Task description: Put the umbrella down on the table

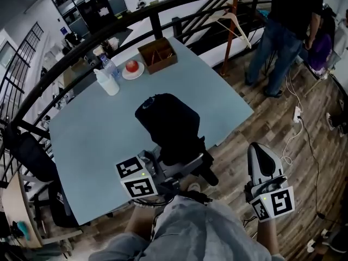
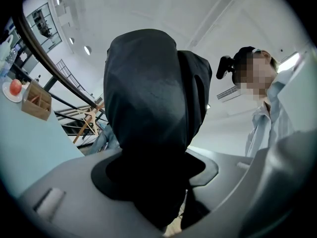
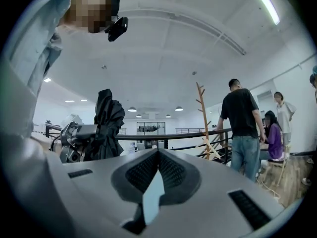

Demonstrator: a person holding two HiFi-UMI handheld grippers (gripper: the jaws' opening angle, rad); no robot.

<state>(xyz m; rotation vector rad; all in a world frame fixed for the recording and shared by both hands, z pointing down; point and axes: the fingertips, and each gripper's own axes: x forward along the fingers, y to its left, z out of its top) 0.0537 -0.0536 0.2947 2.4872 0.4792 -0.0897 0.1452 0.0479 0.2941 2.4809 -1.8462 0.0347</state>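
A folded black umbrella [image 1: 168, 124] stands upright over the near edge of the pale blue table [image 1: 92, 140]. My left gripper [image 1: 182, 166] is shut on its lower part. In the left gripper view the dark fabric of the umbrella [image 2: 148, 103] fills the space between the jaws of the left gripper [image 2: 153, 182]. My right gripper [image 1: 262, 157] is off the table's right side, above the wooden floor, shut with nothing in it. In the right gripper view the jaws of the right gripper [image 3: 158, 155] meet at their tips, and the umbrella [image 3: 106, 125] shows at the left, held by the left gripper [image 3: 74, 140].
At the table's far end stand a wooden box [image 1: 157, 54], a plate with a red apple [image 1: 132, 67] and plastic bottles [image 1: 107, 76]. A dark railing [image 1: 163, 7] runs behind the table. A person [image 1: 288, 31] stands at the right, near cables [image 1: 298, 118] on the floor.
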